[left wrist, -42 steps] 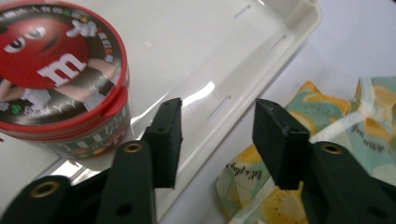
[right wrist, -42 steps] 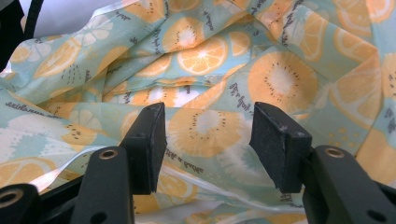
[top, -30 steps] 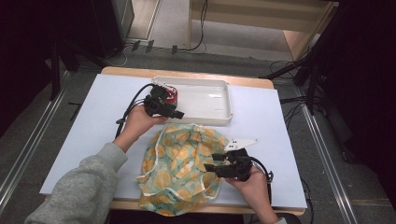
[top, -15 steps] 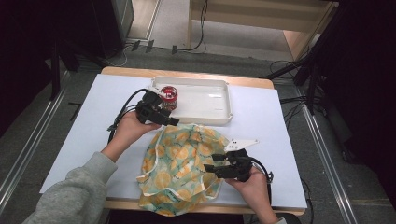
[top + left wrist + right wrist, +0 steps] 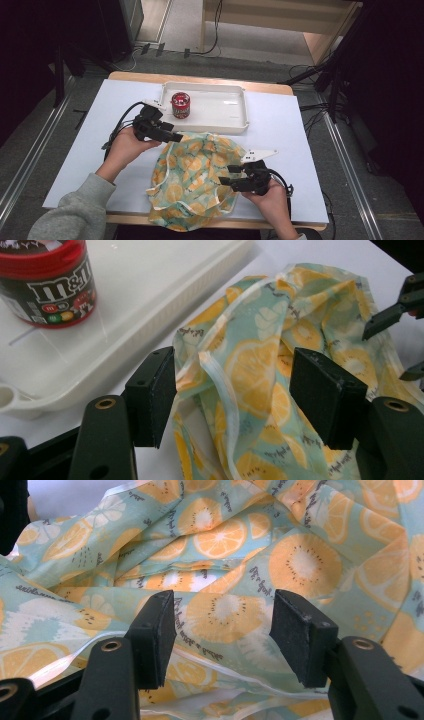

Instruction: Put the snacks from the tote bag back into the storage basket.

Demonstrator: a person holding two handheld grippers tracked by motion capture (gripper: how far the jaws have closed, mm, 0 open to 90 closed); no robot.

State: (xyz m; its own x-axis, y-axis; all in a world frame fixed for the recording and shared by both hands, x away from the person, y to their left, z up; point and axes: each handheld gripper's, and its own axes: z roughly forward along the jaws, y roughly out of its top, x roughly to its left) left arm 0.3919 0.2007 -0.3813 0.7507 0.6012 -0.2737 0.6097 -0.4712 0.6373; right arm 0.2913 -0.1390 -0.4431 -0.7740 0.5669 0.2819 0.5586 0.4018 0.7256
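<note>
Lemon-print cloth (image 5: 197,177) on counter (image 5: 90,145), m&m's jar (image 5: 180,104) in white tray (image 5: 227,107), left tongs (image 5: 232,390) and right tongs (image 5: 222,630) wide open, holding nothing

grey sleeve (image 5: 70,215), black grippers (cabled), grey plates

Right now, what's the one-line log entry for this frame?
left gripper: open at cloth edge | right gripper: open over cloth | fruit-print cloth: crumpled on table | candy jar: upright in white tray
</note>
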